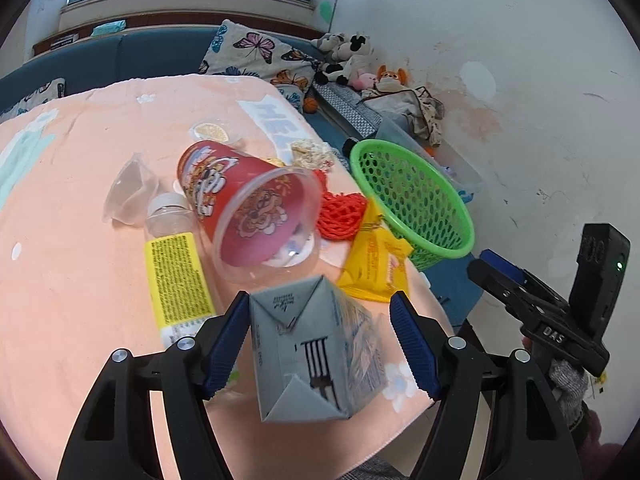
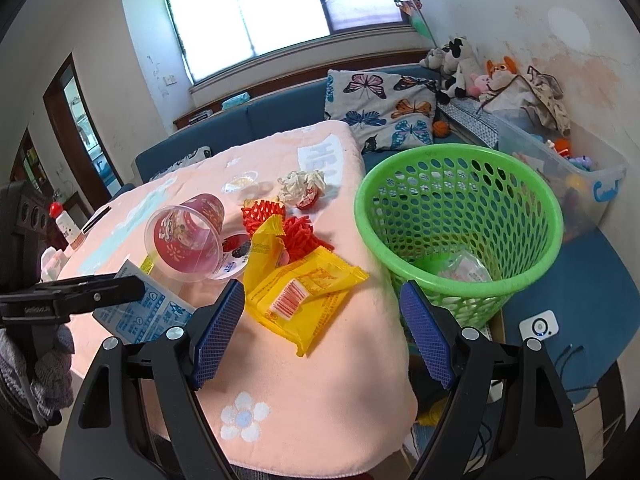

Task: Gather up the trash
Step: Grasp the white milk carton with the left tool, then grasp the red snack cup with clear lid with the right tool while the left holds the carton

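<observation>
A peach blanket (image 2: 320,380) covers the table; green basket (image 2: 460,216) at two o'clock. Left gripper (image 1: 320,344) spread around a grey carton (image 1: 308,352); right gripper (image 2: 324,332) spread, empty.

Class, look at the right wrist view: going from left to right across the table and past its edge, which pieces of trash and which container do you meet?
Grey carton → red printed cup → yellow wrapper → green basket.
</observation>
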